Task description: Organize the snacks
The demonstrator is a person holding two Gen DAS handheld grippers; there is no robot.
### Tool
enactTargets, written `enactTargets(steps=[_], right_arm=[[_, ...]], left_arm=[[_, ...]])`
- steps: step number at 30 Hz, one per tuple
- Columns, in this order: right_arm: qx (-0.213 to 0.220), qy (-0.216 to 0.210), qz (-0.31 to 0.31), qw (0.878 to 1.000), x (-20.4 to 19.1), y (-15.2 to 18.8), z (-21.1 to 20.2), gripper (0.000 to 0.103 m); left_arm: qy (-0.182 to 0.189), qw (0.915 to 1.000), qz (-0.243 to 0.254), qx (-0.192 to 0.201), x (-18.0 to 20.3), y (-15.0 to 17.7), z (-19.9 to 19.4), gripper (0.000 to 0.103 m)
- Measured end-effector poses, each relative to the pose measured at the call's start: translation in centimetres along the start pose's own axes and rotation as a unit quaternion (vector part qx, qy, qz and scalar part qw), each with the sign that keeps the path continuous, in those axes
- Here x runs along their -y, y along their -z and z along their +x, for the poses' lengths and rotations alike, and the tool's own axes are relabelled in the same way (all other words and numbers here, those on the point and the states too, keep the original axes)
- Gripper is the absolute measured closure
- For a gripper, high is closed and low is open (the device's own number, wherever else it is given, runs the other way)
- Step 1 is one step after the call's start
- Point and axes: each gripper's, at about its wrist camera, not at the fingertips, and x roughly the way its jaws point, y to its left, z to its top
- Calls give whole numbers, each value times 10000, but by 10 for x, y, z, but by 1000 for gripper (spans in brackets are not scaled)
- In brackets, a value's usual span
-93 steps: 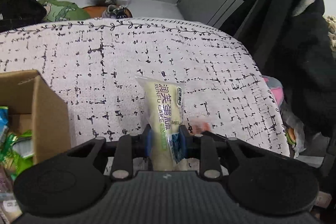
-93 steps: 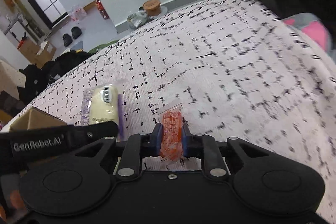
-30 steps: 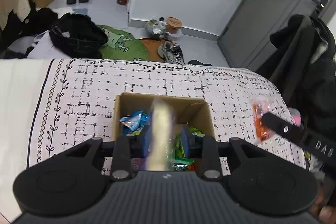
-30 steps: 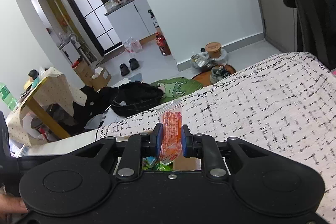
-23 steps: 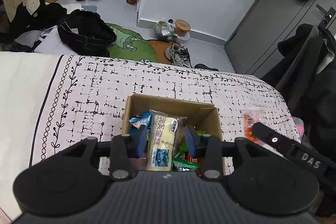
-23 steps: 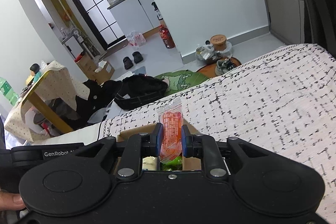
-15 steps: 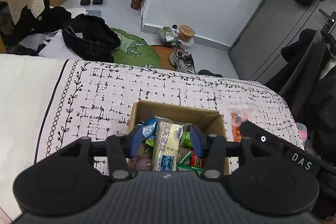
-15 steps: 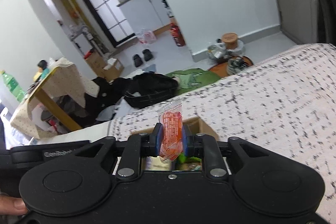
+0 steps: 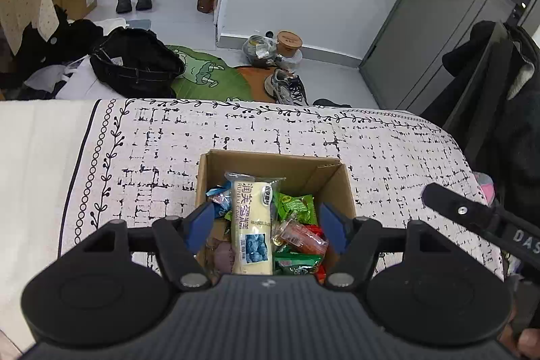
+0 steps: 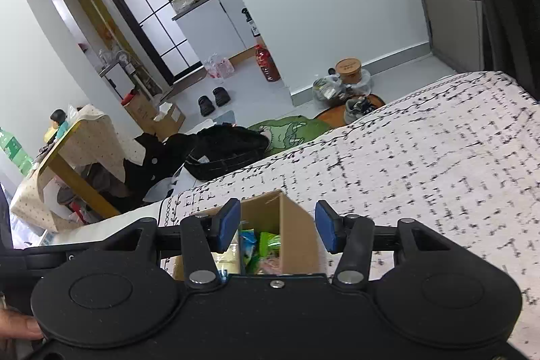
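Both tongs, left (image 9: 266,226) and right (image 10: 277,226), are seen opening, released, above the cardboard box (image 9: 305,172); the cake pack (image 9: 251,225) lies below.

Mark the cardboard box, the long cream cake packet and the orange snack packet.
cardboard box (image 9: 270,157), left wrist view, far wall's top edge.
cream cake packet (image 9: 251,218), left wrist view, middle of its printed face.
orange snack packet (image 9: 302,237), left wrist view, centre of the wrapper.

My two black grippers, blue pads at the fingertips

My left gripper (image 9: 266,226) has a ribbed grey body, round black discs, silver screws; my right gripper (image 10: 278,226) matches, its arm lettered "DAS" at the right of the left-wrist frame.
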Motion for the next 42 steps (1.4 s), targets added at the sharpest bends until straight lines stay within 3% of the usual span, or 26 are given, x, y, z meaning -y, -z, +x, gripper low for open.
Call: enactTargets(steps=[3, 8, 23, 38, 42], right_arm=[[20, 49, 25, 10000, 7, 0, -10, 54], [38, 85, -20, 10000, 15, -2, -25, 51], [128, 279, -28, 9995, 36, -5, -72, 42], [286, 465, -69, 9985, 46, 6, -118, 15], [279, 509, -106, 9983, 46, 11, -126, 13]], left_arm=[[-2, 9999, 125, 83, 6, -1, -5, 32], [84, 9994, 271, 177, 12, -2, -16, 19], [107, 9973, 696, 214, 33, 6, -44, 10], [211, 9964, 773, 269, 32, 24, -81, 3], [161, 9958, 838, 333, 30, 32, -92, 0]])
